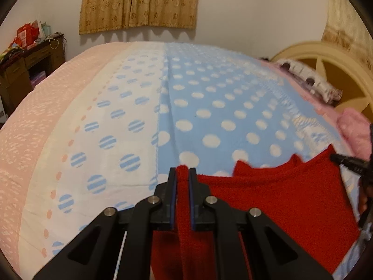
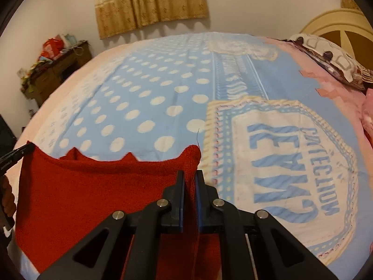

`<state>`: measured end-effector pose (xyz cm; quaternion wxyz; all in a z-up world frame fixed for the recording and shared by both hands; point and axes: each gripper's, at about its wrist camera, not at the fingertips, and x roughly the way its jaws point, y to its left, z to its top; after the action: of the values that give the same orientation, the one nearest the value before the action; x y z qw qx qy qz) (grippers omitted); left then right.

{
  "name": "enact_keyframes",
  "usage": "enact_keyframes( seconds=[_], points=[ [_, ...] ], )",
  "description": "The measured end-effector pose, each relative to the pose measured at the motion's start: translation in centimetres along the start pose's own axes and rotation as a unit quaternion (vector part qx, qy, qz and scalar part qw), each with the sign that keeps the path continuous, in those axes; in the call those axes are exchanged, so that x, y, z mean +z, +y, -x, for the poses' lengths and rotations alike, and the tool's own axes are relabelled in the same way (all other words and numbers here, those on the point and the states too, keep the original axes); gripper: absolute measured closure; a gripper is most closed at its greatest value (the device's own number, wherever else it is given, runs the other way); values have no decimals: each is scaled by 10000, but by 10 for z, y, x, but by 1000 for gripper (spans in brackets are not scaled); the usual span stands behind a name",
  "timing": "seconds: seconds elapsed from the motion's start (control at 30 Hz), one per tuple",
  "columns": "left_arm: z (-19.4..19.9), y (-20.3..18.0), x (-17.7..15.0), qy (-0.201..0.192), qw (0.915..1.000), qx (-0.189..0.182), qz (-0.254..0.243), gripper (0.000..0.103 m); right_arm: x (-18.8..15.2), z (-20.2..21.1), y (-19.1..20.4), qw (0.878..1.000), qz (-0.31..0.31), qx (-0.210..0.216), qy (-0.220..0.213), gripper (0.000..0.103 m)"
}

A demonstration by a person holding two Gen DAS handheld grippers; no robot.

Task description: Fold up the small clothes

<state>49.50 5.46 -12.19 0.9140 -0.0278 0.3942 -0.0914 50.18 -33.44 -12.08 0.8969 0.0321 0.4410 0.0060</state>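
A small red knit garment [image 1: 279,200] hangs stretched between both grippers over the bed. My left gripper [image 1: 183,171] is shut on the garment's left top corner, with red cloth pinched between its blue pads. In the right wrist view the same red garment [image 2: 93,198] spreads to the left, and my right gripper [image 2: 190,175] is shut on its right top corner. The right gripper's tip [image 1: 345,161] shows at the right edge of the left wrist view. The left gripper's tip [image 2: 18,155] shows at the left edge of the right wrist view.
A blue blanket [image 1: 221,107] with white dots and a lettered panel [image 2: 286,168] covers the bed, over a pink sheet [image 1: 30,144]. Pillows [image 2: 335,60] and a cream headboard [image 1: 338,70] lie to the right. A cluttered dark desk [image 1: 25,70] stands at the far left, a curtain [image 1: 139,2] behind.
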Motion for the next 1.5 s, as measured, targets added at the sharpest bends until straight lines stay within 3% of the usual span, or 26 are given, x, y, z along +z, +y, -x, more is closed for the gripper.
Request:
enact_keyframes(
  seconds=[0.1, 0.2, 0.27, 0.33, 0.4, 0.47, 0.57, 0.7, 0.8, 0.87, 0.93, 1.03, 1.13, 1.17, 1.23, 1.3, 1.37, 1.5],
  points=[
    [-22, -2, -11, 346, 9993, 151, -61, 92, -7, -18, 1, 9994, -4, -12, 351, 95],
    [-19, 3, -15, 392, 9990, 203, 99, 81, -14, -25, 2, 9983, 47, 0, 576, 94],
    [-4, 7, -15, 279, 9990, 216, 266, 58, -15, -18, 1, 9984, 89, -83, 543, 83],
    [19, 7, -14, 14, 9993, 267, 265, 51, -17, -4, 1, 9979, 133, -278, 577, 21],
    [41, 4, -18, -199, 9994, 251, 131, 50, -21, 17, 2, 9992, 149, -157, 323, 20],
    [64, -4, -27, -380, 9992, 158, -7, 41, -29, 43, 9, 9998, 158, 52, 91, 20],
    [86, -21, -53, -422, 9987, 68, -268, 35, -48, 74, 34, 9979, 334, 546, -81, 20],
    [82, -45, -100, -78, 9961, 382, -795, 33, -88, 89, 73, 9939, 846, 702, 25, 20],
    [69, -50, -125, 260, 9909, 828, -1027, 32, -114, 82, 71, 9945, 597, 804, 302, 20],
    [73, -44, -129, 171, 9938, 732, -819, 27, -133, 68, 57, 9946, 192, 816, 613, 20],
    [75, -36, -126, 298, 9951, 686, -645, 24, -149, 72, 50, 9957, 164, 885, 223, 20],
    [77, -25, -132, 368, 9970, 600, -307, 19, -154, 87, 63, 9973, 355, 620, 181, 19],
    [85, -19, -141, 351, 9979, 548, -58, 15, -148, 104, 68, 9963, 189, 833, 64, 19],
    [86, -17, -143, 360, 9979, 541, 34, 12, -148, 107, 71, 9966, 246, 779, 41, 19],
    [88, -16, -150, 388, 9976, 557, 123, 9, -150, 102, 72, 9986, 450, 280, 8, 19],
    [89, -16, -154, 406, 9976, 544, 131, 7, -153, 81, 66, 9980, 480, 132, 397, 19],
    [89, -15, -155, 444, 9974, 553, 144, 4, -154, 83, 70, 9974, 676, -64, 244, 19],
    [90, -9, -157, 473, 9972, 516, 272, 3, -150, 99, 83, 9980, 575, 255, 3, 19]
  ],
)
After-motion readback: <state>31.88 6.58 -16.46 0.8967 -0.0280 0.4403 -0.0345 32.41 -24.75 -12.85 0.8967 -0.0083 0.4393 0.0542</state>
